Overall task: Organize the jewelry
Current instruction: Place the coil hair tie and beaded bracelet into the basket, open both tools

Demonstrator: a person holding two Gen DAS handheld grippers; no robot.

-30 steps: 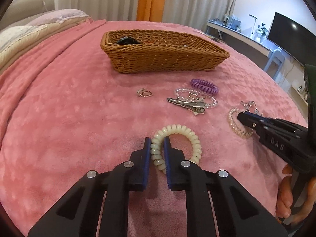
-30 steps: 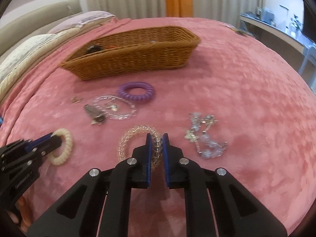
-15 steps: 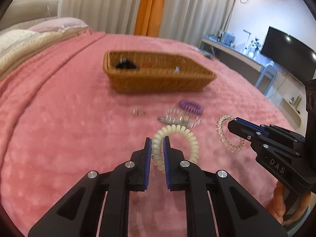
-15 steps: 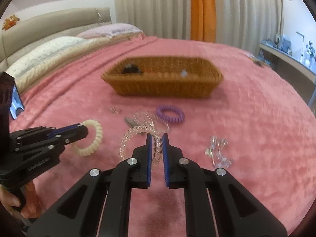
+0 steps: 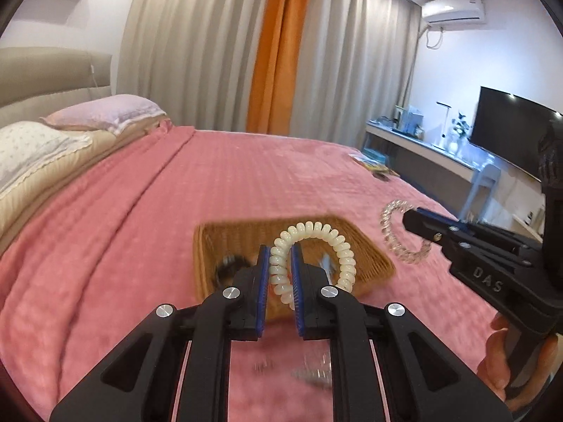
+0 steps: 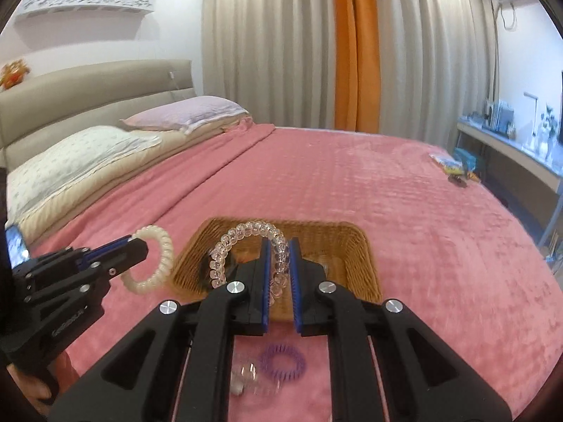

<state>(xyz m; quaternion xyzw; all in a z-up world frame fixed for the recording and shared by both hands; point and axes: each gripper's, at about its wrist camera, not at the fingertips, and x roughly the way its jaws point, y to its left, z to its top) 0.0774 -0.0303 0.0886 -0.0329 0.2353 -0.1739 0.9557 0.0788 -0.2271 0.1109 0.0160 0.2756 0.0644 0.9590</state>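
Note:
My left gripper is shut on a cream spiral hair tie and holds it in the air above the near edge of the wicker basket. My right gripper is shut on a clear spiral hair tie and holds it above the same basket. Each gripper shows in the other's view: the right one with the clear tie, the left one with the cream tie. A dark item lies in the basket.
A purple spiral hair tie and a clear beaded bracelet lie on the pink bedspread below the right gripper. Blurred jewelry lies under the left gripper. Pillows are far left; a desk and TV are right.
Both grippers have lifted their hair ties off the bedspread and moved forward to above the basket. The views have tilted upward, showing the room.

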